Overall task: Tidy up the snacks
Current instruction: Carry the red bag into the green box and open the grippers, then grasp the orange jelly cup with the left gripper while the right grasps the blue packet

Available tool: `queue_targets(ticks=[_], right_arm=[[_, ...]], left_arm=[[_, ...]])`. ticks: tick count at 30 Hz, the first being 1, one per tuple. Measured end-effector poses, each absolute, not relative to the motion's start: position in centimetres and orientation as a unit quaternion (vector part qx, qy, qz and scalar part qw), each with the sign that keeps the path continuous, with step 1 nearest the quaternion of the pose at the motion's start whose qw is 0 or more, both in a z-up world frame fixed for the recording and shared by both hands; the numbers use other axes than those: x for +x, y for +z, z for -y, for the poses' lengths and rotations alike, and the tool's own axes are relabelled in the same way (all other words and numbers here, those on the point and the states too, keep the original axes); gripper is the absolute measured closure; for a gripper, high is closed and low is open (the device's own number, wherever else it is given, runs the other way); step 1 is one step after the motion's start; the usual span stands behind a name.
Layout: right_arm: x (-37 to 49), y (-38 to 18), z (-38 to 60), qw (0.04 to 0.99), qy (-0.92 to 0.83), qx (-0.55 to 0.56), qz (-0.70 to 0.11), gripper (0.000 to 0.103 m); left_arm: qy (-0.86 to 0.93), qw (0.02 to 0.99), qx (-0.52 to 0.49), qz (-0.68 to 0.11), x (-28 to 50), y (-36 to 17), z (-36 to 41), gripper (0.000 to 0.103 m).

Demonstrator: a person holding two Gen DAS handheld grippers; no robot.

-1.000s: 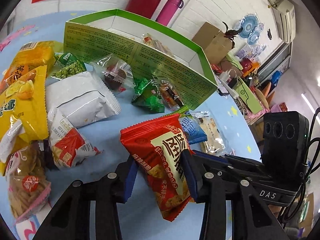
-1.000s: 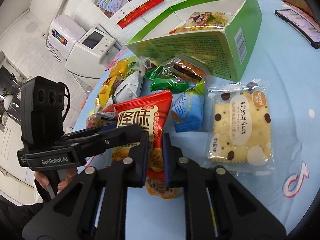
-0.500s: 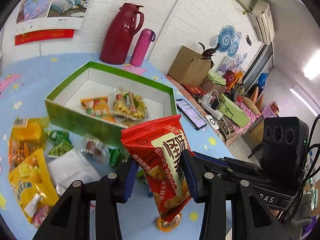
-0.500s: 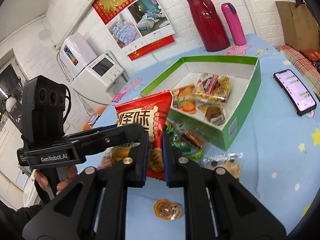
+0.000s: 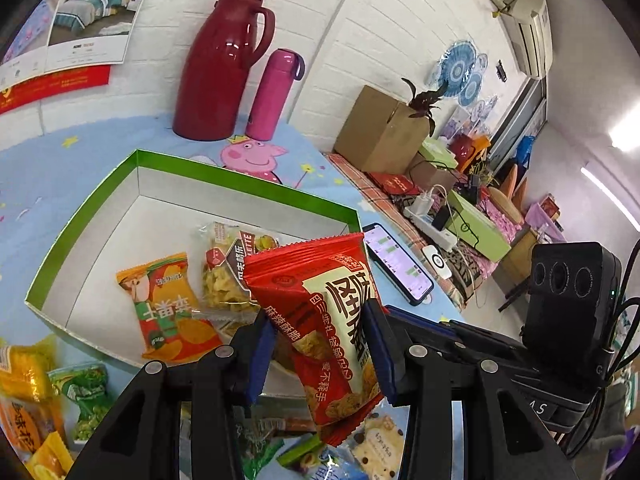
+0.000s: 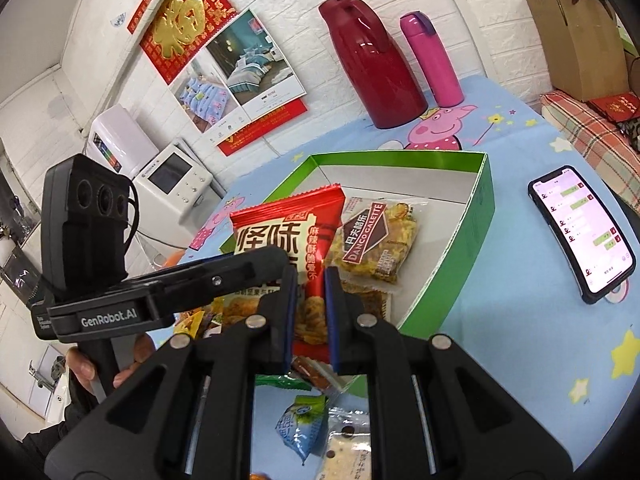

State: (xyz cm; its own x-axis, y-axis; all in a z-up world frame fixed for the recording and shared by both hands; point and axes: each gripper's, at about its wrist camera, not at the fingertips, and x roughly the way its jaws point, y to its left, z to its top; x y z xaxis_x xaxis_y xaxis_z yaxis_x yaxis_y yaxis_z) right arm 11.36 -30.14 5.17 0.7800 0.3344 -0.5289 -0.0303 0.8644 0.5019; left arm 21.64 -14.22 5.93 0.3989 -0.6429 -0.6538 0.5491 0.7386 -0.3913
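Since the earlier frames the red snack packet (image 5: 320,320) has travelled from low over the loose pile to a spot above the near edge of the green box (image 5: 96,196), both claws having carried it forward and up together; the box interior now fills the middle of both views. The left claw (image 5: 316,354) grips the packet's lower half between its blue pads (image 5: 262,354), clenched on it from both sides; the right claw (image 6: 308,300) pinches the same packet at its lower edge, its fingers close together with the red wrapper between them. The packet stands roughly upright, tilted a little, clear of the desk (image 6: 520,340) and of the box floor.

Inside the box lie an orange-and-green snack packet (image 5: 168,308) and a clear cracker packet with a brown label (image 6: 374,240), side by side on the white bottom; further packets sit under the cracker one, partly hidden by the claws. Outside the box, on the near side, loose snacks remain on the blue cloth: a green pea packet (image 5: 86,400), yellow bags (image 5: 24,400), a blue packet (image 6: 298,424) and a chocolate-chip biscuit packet (image 5: 380,444).

A phone (image 6: 580,232) lies lit on the desk to the right of the box; a dark red jug (image 5: 222,64) and a pink flask (image 5: 274,94) stand behind the box by the wall. A hand (image 6: 86,368) holds the left gripper's handle.
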Motion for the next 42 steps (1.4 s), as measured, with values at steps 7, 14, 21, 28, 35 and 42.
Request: queue_targets(ticks=[7,14,21,28,35,42], right_arm=[[13.2,3.9,31.4,0.917,0.071,0.231,-0.317,0.066],[11.8,4.5,31.9,0.929,0.053,0.223,-0.291,0.037],[9.8,5.8,29.9,0.928,0.065,0.219,-0.294,0.032],[5.3,8.3,27.8,0.938,0.076,0.212,-0.263,0.028],[1.4,8.9,25.7,0.946,0.075,0.192,-0.252,0.028],[0.4,7.3,25.2,0.94,0.054,0.18,-0.285,0.028]], left_arm=[[-0.336,0.836,-0.048,-0.432,23.5,4.0,14.4,0.041],[-0.27,0.86,-0.088,-0.424,23.1,3.8,10.7,0.011],[-0.261,0.861,-0.084,-0.429,20.9,4.9,9.3,0.01],[-0.274,0.869,-0.057,-0.407,15.8,7.5,7.8,0.01],[-0.263,0.884,-0.032,-0.385,9.7,8.2,5.7,0.01],[-0.317,0.859,0.027,-0.401,4.7,3.6,8.3,0.01]])
